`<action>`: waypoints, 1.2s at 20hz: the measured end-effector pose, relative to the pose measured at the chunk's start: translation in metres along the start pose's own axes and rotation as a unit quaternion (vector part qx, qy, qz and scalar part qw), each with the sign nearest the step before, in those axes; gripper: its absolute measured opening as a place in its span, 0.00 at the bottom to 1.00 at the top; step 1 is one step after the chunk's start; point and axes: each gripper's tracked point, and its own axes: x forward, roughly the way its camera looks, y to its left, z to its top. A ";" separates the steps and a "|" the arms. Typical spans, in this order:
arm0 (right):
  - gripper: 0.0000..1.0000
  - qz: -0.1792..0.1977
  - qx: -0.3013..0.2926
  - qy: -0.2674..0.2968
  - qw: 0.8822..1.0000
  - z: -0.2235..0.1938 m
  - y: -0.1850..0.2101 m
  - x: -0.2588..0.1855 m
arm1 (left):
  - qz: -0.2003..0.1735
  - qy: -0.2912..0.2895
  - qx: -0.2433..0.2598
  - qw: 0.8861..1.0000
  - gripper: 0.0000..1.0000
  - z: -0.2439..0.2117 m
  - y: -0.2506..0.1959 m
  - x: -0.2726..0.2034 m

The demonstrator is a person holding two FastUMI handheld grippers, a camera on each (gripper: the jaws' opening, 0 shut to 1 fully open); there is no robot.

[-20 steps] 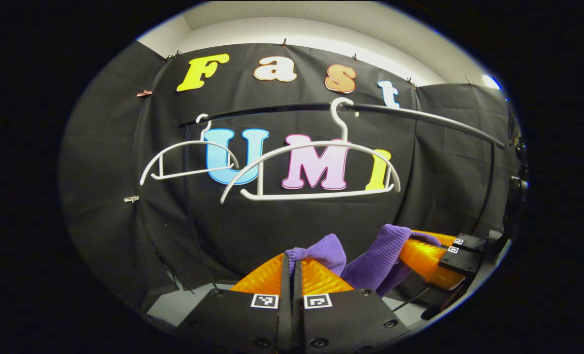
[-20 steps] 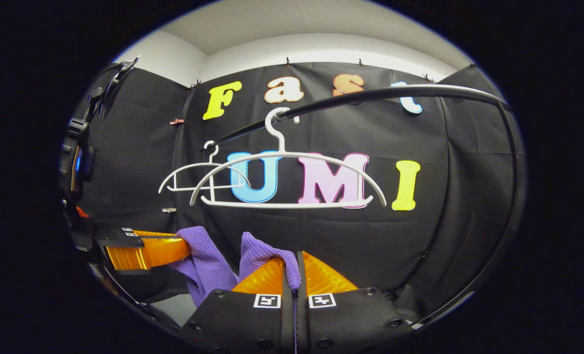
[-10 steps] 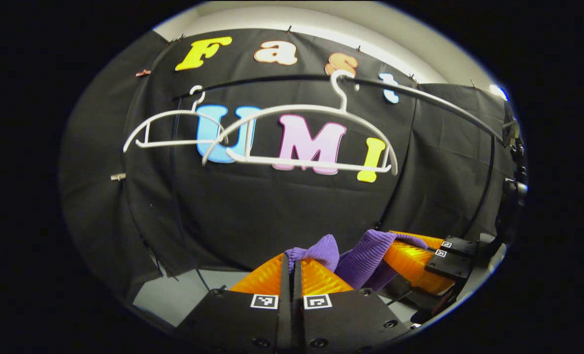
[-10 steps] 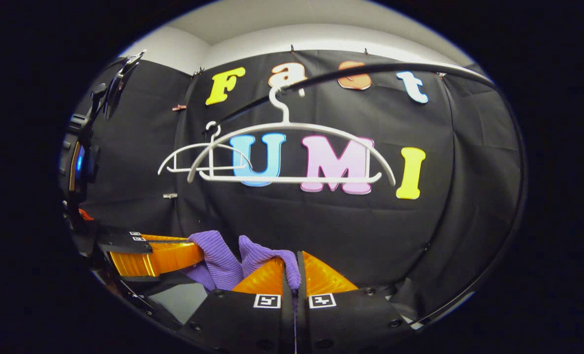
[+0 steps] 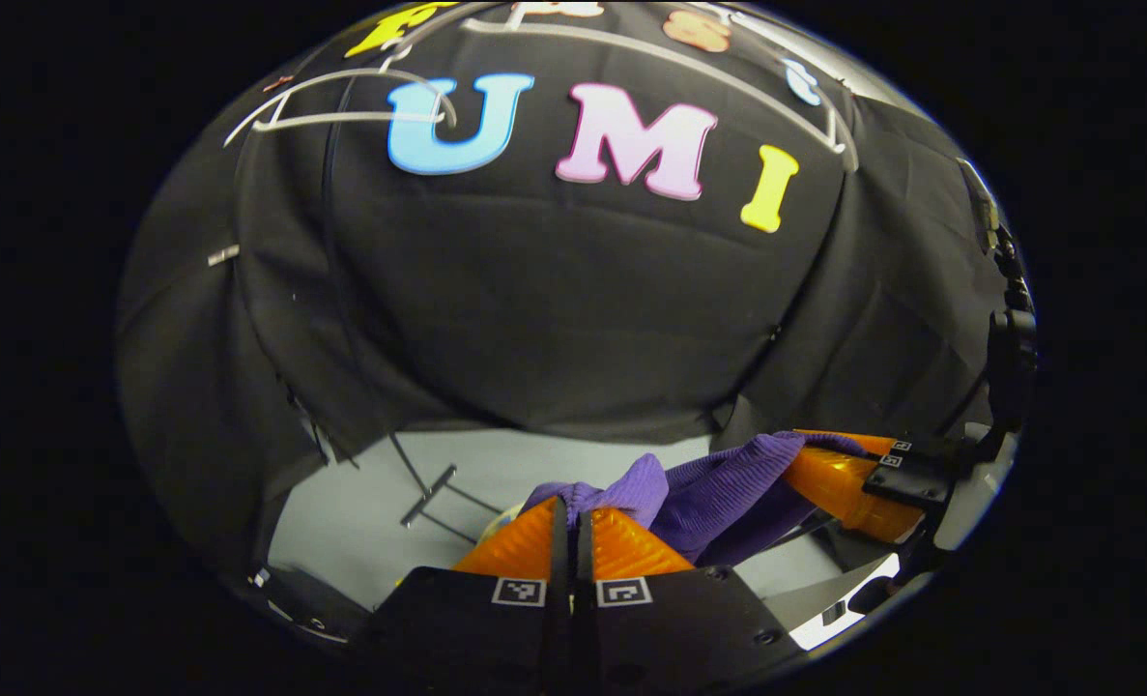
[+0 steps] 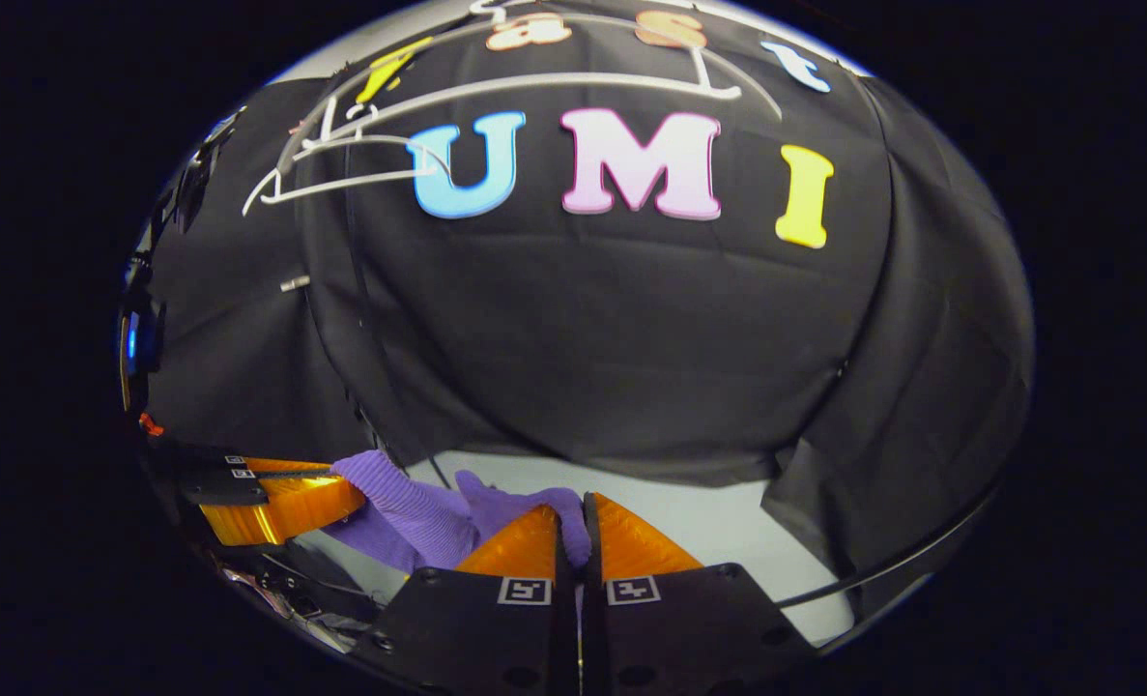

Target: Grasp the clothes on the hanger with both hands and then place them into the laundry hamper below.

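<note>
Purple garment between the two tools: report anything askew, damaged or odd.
Nothing stands out. The purple garment hangs bunched between the left tool and the right tool, both pinching it. The white hangers above are bare.

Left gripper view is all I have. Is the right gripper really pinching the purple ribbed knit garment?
Observer: Yes. In the right gripper view, the right gripper has both orange fingers shut on a fold of the purple ribbed knit garment.
Operator: Anything close on its right side?
Observer: A thin black curved bar runs low on its right, apart from the fingers.
</note>
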 end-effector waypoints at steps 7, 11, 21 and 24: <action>0.06 -0.016 0.017 0.161 0.987 -0.118 0.004 0.032 | 0.036 0.157 -0.033 0.986 0.05 -0.042 0.000 0.007; 0.10 -0.016 0.038 0.202 0.978 -0.133 0.003 0.040 | 0.033 0.201 -0.029 0.979 0.05 -0.042 0.003 0.005; 0.94 -0.047 0.043 0.229 0.971 -0.148 -0.006 0.025 | 0.039 0.221 -0.021 0.974 0.94 -0.042 0.003 0.005; 0.94 -0.047 0.046 0.211 0.975 -0.139 -0.003 0.017 | 0.032 0.214 -0.022 0.976 0.95 -0.037 -0.003 -0.004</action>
